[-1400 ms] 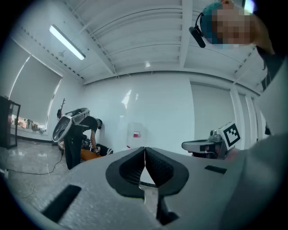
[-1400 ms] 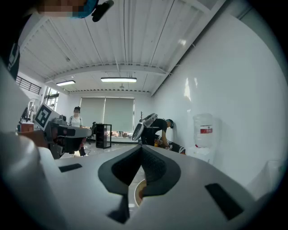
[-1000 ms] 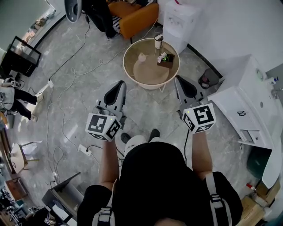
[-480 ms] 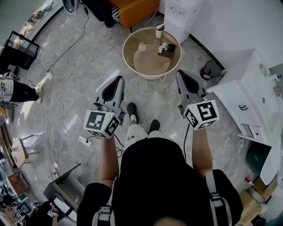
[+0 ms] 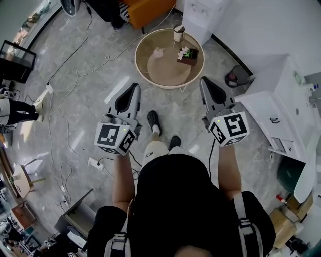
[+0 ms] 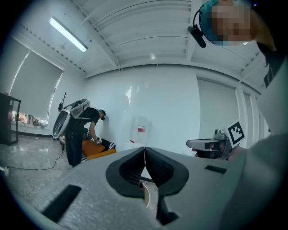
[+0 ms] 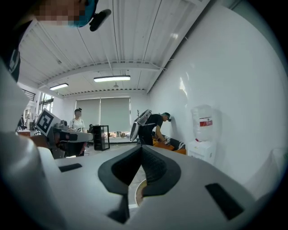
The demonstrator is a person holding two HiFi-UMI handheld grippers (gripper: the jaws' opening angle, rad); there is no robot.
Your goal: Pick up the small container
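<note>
left gripper [image 5: 131,93] and right gripper [image 5: 207,86] are both pinched shut, empty. the small container [image 5: 178,33] sits at twelve o'clock near the planter [image 5: 188,55]; reaching in unopened may topple it.

Beige round table [image 5: 143,50], orange armchair [image 5: 145,11], grey marbled floor [image 5: 85,75], white water dispenser [image 5: 200,12], dark planter [image 5: 189,57] with white flowers [image 5: 183,51]
</note>
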